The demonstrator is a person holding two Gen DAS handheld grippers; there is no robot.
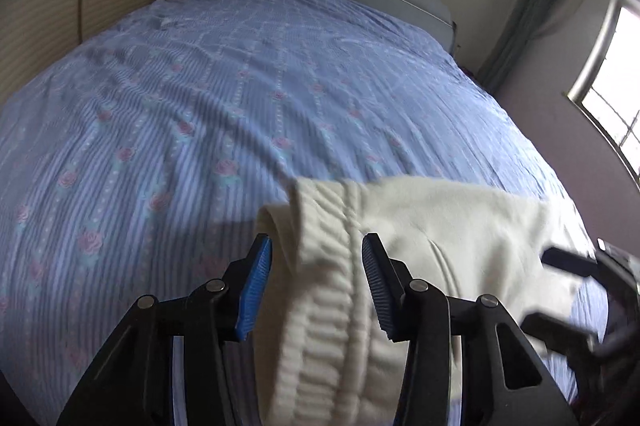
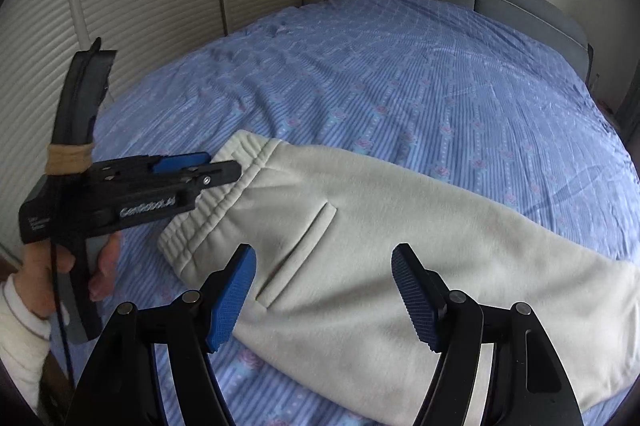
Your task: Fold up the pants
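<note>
waistband grab looks kinda sketchy here

Cream pants [image 2: 360, 246] lie flat across the blue bedspread [image 2: 400, 85]. The left gripper [image 1: 316, 282] straddles the ribbed waistband [image 1: 332, 266], jaws half open, pads not pinching yet, so it might only catch one layer. The right gripper [image 2: 324, 290] hovers wide open, holding nothing
</note>
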